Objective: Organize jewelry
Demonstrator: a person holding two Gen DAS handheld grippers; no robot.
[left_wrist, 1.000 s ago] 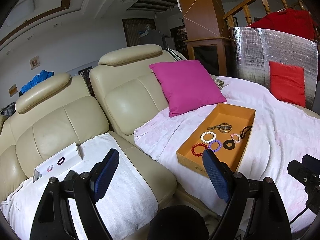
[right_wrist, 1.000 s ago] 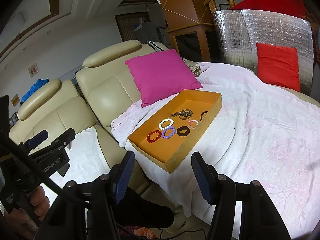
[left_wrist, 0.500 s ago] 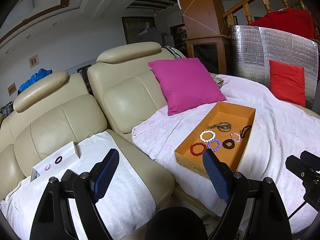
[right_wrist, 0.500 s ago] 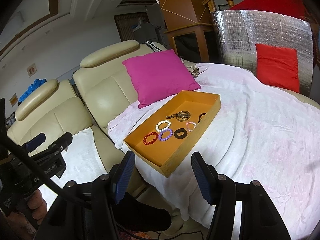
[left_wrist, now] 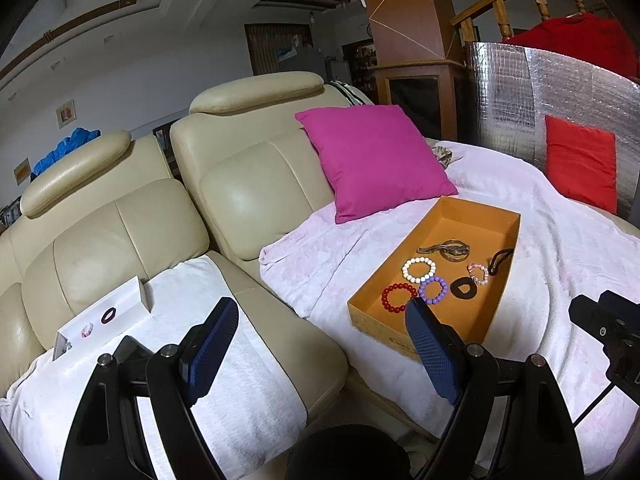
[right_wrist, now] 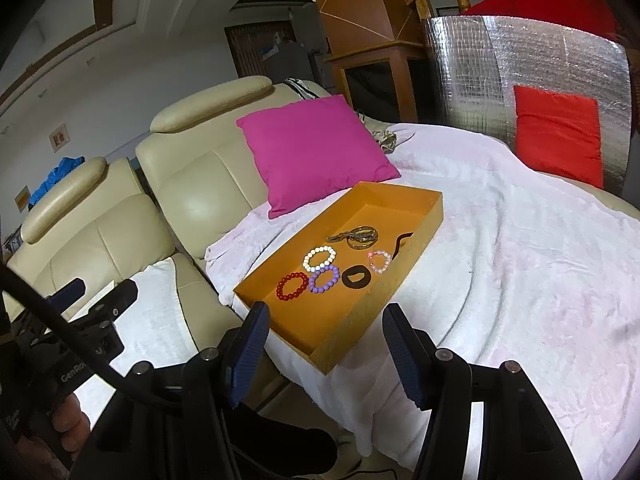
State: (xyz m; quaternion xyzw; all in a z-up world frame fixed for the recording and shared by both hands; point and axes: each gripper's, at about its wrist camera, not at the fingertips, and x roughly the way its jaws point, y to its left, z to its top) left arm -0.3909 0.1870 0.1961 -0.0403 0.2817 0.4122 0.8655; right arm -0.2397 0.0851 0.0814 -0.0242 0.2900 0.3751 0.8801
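Note:
An orange tray (left_wrist: 496, 300) (right_wrist: 420, 236) lies on the pink blanket. It holds a red bead bracelet (left_wrist: 398, 298) (right_wrist: 292, 286), a white one (left_wrist: 418, 270) (right_wrist: 319, 259), a purple one (left_wrist: 433, 290) (right_wrist: 323, 279), a small pink one (left_wrist: 478, 273) (right_wrist: 380, 261), a black scrunchie (left_wrist: 464, 288) (right_wrist: 356, 277), a black hair tie (left_wrist: 500, 260) and a metal clip (left_wrist: 448, 249) (right_wrist: 356, 236). A white box (left_wrist: 128, 300) on the left seat holds a dark ring (left_wrist: 107, 315) and a pink ring (left_wrist: 86, 329). My left gripper (left_wrist: 320, 344) and right gripper (right_wrist: 324, 350) are open and empty, short of the tray.
A magenta pillow (left_wrist: 376, 160) (right_wrist: 316, 156) leans on the cream sofa back (left_wrist: 248, 184). A red pillow (left_wrist: 580, 164) (right_wrist: 558, 132) rests against a silver foil panel (left_wrist: 520, 88). A white towel (left_wrist: 224, 368) covers the left seat. A wooden cabinet (right_wrist: 372, 76) stands behind.
Both grippers have drifted slightly closer to the tray and sofa. Both stay open; nothing was picked up.

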